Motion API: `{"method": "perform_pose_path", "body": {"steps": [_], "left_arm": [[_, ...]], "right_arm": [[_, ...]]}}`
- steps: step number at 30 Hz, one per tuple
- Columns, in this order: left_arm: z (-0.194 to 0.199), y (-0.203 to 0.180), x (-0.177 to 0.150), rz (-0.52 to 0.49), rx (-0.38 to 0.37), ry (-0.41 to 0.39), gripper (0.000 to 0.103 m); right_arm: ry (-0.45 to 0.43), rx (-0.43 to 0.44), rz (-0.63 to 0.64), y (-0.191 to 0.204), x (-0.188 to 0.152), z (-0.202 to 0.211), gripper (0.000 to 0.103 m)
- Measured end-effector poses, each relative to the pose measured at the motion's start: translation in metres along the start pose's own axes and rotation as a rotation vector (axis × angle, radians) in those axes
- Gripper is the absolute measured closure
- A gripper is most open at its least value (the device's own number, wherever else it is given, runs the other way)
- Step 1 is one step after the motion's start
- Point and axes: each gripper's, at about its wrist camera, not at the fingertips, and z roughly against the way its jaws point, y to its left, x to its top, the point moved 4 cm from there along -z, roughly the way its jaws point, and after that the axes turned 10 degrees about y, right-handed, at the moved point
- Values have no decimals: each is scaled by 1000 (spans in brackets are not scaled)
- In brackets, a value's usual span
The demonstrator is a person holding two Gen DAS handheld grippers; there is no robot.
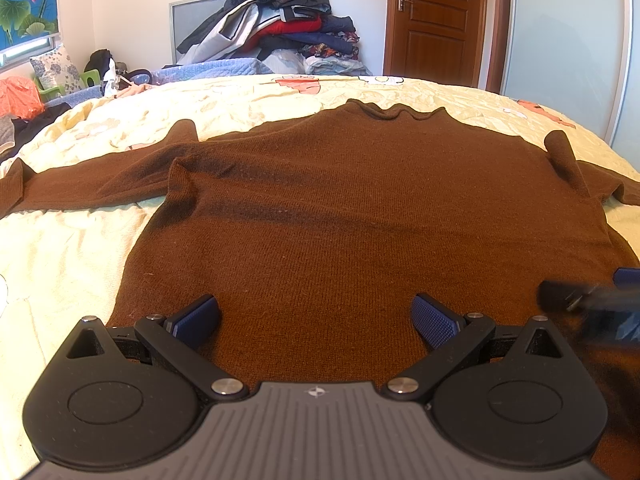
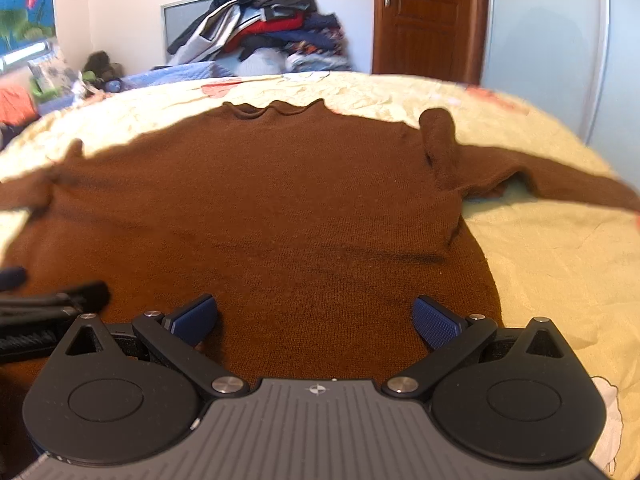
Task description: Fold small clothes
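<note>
A brown knit sweater (image 1: 360, 208) lies flat on the bed, collar far from me, both sleeves spread out to the sides. It also shows in the right wrist view (image 2: 260, 208). My left gripper (image 1: 316, 320) is open and empty, low over the sweater's hem on the left half. My right gripper (image 2: 316, 320) is open and empty over the hem on the right half. The right gripper shows blurred at the right edge of the left wrist view (image 1: 592, 300); the left gripper shows at the left edge of the right wrist view (image 2: 48, 304).
The bed has a pale yellow quilt (image 1: 72, 248) with floral print. A tall pile of clothes (image 1: 276, 24) sits beyond the bed's far edge. A wooden door (image 1: 436, 20) and a wardrobe panel (image 1: 568, 48) stand at the back right. Cushions and clutter (image 1: 52, 72) lie at the far left.
</note>
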Motion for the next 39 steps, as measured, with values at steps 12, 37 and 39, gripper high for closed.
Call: {"method": "perform_pose_path", "body": {"steps": [12, 37, 39], "left_arm": [[0, -4, 0, -2, -1, 3, 0], [0, -5, -1, 0, -4, 4, 0], [0, -4, -1, -1, -3, 5, 0]], "right_arm": [[-341, 330, -827, -311, 87, 47, 0], [-323, 153, -960, -376, 113, -11, 89], [-345, 235, -770, -307, 144, 1, 89]]}}
